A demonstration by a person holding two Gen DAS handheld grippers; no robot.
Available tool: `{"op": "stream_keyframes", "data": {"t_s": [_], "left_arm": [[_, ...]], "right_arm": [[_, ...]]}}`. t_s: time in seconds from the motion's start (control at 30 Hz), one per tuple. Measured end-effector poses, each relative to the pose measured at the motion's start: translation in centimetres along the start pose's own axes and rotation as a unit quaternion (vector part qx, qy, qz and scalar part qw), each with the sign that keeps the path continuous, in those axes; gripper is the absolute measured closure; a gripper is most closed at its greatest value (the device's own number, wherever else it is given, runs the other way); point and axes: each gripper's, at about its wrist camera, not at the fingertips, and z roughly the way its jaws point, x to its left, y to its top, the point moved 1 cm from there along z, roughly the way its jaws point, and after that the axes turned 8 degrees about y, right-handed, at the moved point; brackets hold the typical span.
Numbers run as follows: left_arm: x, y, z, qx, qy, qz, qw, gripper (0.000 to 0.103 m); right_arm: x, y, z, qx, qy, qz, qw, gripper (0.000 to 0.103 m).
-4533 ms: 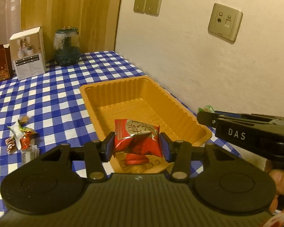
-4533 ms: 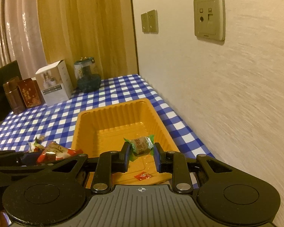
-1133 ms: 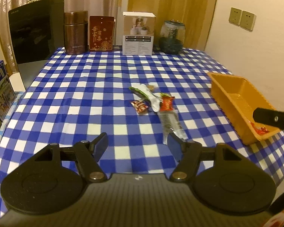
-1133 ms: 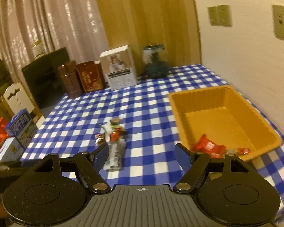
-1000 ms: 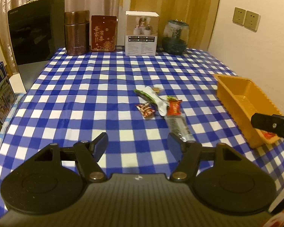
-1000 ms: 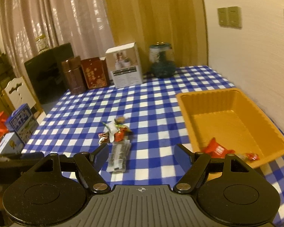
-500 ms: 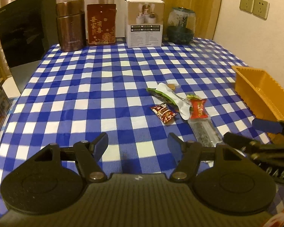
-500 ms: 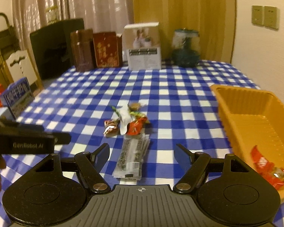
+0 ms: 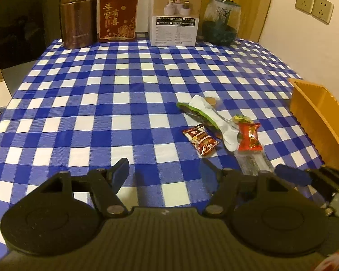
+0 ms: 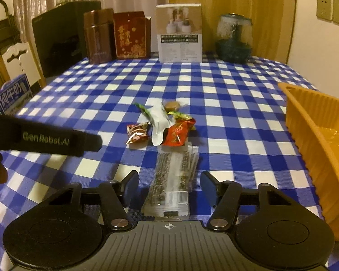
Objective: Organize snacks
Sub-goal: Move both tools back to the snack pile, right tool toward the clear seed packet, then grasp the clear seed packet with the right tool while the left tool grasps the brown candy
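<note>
My right gripper point(image 10: 169, 186) low over checked surface point(image 10: 214, 85), jaws just narrowing either side of clear seaweed packet point(image 10: 171, 180), pads not touching. Left gripper point(image 9: 163, 174) half open, empty, beside snack pile point(image 9: 214, 124). Orange tray point(image 10: 316, 135) right.

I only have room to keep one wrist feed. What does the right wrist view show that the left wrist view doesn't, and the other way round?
Only the right wrist view: the long clear packet in full, lying between the right gripper's open fingers, whose jaws have just been closing; a blue milk carton; the orange tray's inside.

Only the left wrist view: the left gripper, open over bare checked tablecloth.

Both: the red candy, the small brown sachet, the white-and-green wrapper, and the boxes and jar at the back.
</note>
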Motion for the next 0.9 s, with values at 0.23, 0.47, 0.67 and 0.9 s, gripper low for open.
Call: {"op": "stream_keyframes", "data": {"t_s": [0.23, 0.47, 0.67, 0.9], "left_arm": [[0.0, -0.1, 0.2, 0.01, -0.005, -0.01, 0.9999, 0.036], [-0.6, -0.2, 0.5, 0.012, -0.009, -0.012, 0.9998, 0.036], [-1.0, 0.1, 1.0, 0.005, -0.029, -0.017, 0.9994, 0.038], [-2.1, 0.9, 2.6, -0.003, -0.042, -0.016, 0.999, 0.043]], "right_arm": [[0.0, -0.2, 0.9, 0.003, -0.012, 0.004, 1.0, 0.055], [-0.2, -0.1, 0.6, 0.003, -0.012, 0.008, 1.0, 0.061], [-1.0, 0.0, -0.9, -0.004, -0.018, 0.028, 0.999, 0.062], [-2.7, 0.2, -2.1, -0.017, -0.049, 0.051, 0.997, 0.062]]}}
